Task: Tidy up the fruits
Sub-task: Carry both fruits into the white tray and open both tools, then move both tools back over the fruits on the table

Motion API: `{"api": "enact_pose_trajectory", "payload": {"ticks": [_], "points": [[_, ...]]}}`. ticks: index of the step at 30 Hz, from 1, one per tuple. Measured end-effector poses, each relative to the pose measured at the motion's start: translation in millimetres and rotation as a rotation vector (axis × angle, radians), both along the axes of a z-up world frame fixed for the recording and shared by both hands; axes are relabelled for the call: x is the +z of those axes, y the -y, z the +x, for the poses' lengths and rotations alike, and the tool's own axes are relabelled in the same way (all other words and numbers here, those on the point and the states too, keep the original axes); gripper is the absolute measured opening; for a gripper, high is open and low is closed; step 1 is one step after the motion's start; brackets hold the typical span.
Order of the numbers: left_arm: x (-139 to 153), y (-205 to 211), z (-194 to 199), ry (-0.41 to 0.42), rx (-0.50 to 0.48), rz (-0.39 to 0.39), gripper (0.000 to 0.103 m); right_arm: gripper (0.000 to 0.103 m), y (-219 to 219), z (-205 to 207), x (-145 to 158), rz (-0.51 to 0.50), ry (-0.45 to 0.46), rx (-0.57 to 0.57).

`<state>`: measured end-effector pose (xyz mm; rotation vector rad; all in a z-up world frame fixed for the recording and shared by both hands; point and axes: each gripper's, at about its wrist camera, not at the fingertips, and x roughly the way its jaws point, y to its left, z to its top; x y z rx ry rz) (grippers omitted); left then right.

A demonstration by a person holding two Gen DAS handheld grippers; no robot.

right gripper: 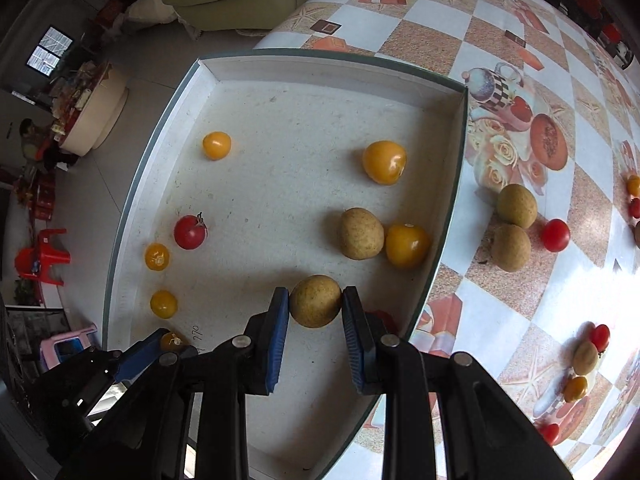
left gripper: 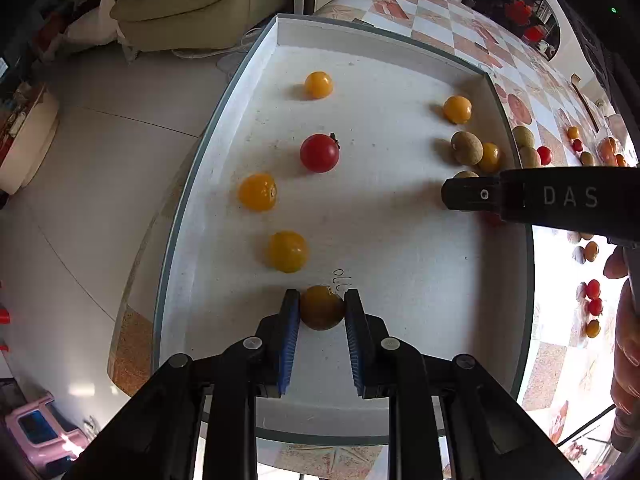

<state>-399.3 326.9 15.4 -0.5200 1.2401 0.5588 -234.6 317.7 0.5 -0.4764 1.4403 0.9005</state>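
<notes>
A shallow white tray [left gripper: 380, 40] [right gripper: 320, 68] holds several fruits. My left gripper [left gripper: 322, 300] is shut on a yellow tomato [left gripper: 322, 308] just over the tray floor at its near left; it also shows in the right wrist view [right gripper: 172, 341]. My right gripper [right gripper: 315, 300] is shut on a brown longan [right gripper: 315, 300] low over the tray's right side. In the left wrist view the right gripper's finger [left gripper: 472, 195] reaches in from the right. A red tomato [left gripper: 319, 153] [right gripper: 190, 232] and yellow tomatoes [left gripper: 257, 192] [right gripper: 384, 162] lie in the tray.
More longans [right gripper: 516, 205], red tomatoes [right gripper: 555, 234] and yellow ones [right gripper: 575, 388] lie loose on the chequered tablecloth right of the tray. A longan [right gripper: 361, 233] and yellow tomato [right gripper: 407, 245] sit by the tray's right wall. The tray's left edge overhangs the floor.
</notes>
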Motion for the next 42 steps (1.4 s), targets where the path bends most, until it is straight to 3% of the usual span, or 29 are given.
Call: {"api": "enact_pose_trajectory", "payload": {"ticks": [12,15,16,18,22,27,34,42], "points": [[-0.7,6.9,3.9,-0.02,-0.05,0.045,0.025,0.03,-11.7,-5.2,-8.9,-0.002,-0.002,-0.004],[-0.5,8.8,5.5,-0.028,-0.071,0.056,0.028,0.038,-10.8,-1.6,-9.0,0.004,-0.013,-0.004],[-0.2,9.0,5.6,-0.029,-0.074,0.056,0.049,0.041,-9.2,0.1,-8.3,0.005,-0.013,-0.006],[5.0,10.0,4.7,-0.017,-0.066,0.096,0.079,0.046,-3.8,5.7,-7.0,0.022,-0.024,-0.008],[8.1,9.4,6.8,-0.018,-0.082,0.096,0.079,0.057,3.2,8.9,2.0,0.053,-0.034,-0.016],[12.8,10.5,13.2,-0.025,-0.101,0.098,0.079,0.08,15.1,14.2,23.8,0.12,-0.036,-0.048],[27.0,22.1,41.3,-0.02,-0.165,0.128,0.079,0.08,67.1,35.2,46.1,0.146,-0.01,-0.18],[50.9,55.1,94.4,0.036,-0.293,0.129,0.079,0.08,174.2,52.5,49.3,0.046,0.052,-0.401]]}}
